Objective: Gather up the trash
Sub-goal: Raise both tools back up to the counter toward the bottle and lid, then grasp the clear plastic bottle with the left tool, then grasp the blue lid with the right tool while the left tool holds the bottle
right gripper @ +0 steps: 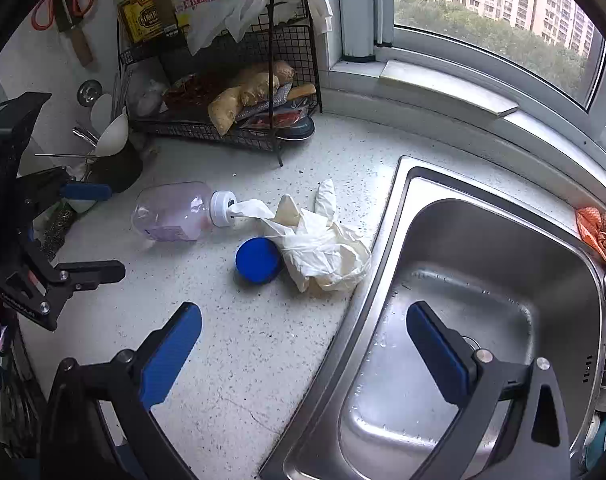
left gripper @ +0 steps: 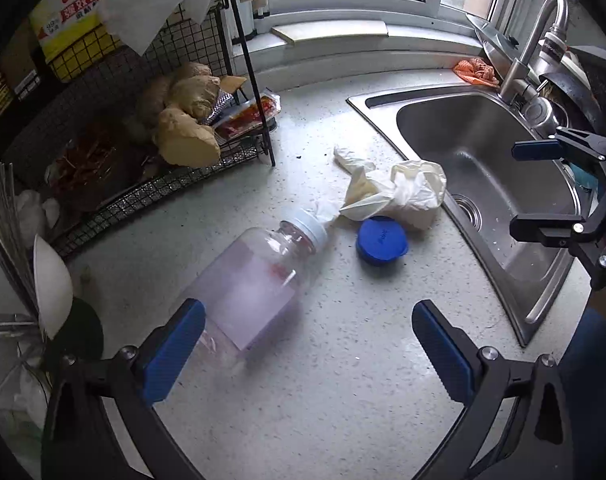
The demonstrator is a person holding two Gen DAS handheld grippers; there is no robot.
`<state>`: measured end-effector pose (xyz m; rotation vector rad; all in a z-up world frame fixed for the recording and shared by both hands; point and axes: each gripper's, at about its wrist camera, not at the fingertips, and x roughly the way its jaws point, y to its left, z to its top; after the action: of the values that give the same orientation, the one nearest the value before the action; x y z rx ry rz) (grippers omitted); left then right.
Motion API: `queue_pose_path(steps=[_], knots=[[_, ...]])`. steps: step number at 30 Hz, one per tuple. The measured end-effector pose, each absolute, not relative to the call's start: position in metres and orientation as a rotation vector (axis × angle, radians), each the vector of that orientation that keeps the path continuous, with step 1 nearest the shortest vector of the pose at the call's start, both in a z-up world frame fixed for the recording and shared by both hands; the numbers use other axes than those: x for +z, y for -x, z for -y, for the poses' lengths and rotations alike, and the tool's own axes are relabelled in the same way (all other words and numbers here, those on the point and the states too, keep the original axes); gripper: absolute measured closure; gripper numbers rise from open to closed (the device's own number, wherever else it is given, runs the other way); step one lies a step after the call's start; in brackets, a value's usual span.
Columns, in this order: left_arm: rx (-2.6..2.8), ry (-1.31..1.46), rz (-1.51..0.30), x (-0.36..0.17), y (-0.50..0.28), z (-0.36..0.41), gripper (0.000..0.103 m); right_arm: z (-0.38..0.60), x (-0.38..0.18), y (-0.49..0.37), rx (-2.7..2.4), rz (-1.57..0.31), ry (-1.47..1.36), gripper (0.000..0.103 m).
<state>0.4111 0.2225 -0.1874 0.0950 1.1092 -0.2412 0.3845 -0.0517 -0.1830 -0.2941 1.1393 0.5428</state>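
Observation:
A clear plastic bottle [left gripper: 259, 280] with a white cap lies on its side on the speckled counter [left gripper: 343, 360]; it also shows in the right wrist view [right gripper: 171, 212]. Crumpled white gloves [left gripper: 399, 192] lie by the sink's edge, one tip at the bottle's cap; they also show in the right wrist view [right gripper: 323, 244]. A blue round lid [left gripper: 382, 241] lies beside them, seen too in the right wrist view [right gripper: 258, 260]. My left gripper [left gripper: 309, 344] is open, its left pad next to the bottle's base. My right gripper [right gripper: 303, 344] is open and empty above the sink's rim.
A steel sink [right gripper: 483, 280] with a tap [left gripper: 539, 40] is at the right. A black wire rack [left gripper: 151, 184] with ginger and packets stands at the back left. An orange cloth [right gripper: 599, 234] lies behind the sink. Utensils in a dark holder [right gripper: 111, 152] stand left.

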Motion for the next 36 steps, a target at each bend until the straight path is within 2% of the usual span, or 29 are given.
queue_pose_path(steps=[11, 26, 27, 29, 30, 31, 36], knots=[[-0.302, -0.129, -1.220, -0.232, -0.474, -0.246, 0.000, 0.037, -0.207, -0.422, 0.525, -1.198, 0.261, 0.001], [-0.354, -0.119, -1.269, -0.258, -0.465, -0.254, 0.000, 0.009, -0.227, -0.407, 0.602, -1.251, 0.280, 0.001], [-0.351, -0.122, -1.264, -0.258, -0.463, -0.253, 0.002, 0.009, -0.228, -0.404, 0.604, -1.254, 0.281, 0.001], [-0.347, -0.129, -1.263, -0.261, -0.458, -0.251, 0.012, 0.005, -0.230, -0.402, 0.612, -1.263, 0.278, 0.001], [-0.349, -0.128, -1.268, -0.263, -0.455, -0.250, 0.022, 0.004, -0.232, -0.402, 0.611, -1.267, 0.277, 0.001], [-0.353, -0.121, -1.274, -0.265, -0.452, -0.249, 0.028, 0.003, -0.234, -0.401, 0.610, -1.274, 0.274, 0.001], [-0.321, -0.080, -1.271, -0.270, -0.437, -0.247, 0.035, -0.002, -0.243, -0.399, 0.595, -1.301, 0.279, 0.001]])
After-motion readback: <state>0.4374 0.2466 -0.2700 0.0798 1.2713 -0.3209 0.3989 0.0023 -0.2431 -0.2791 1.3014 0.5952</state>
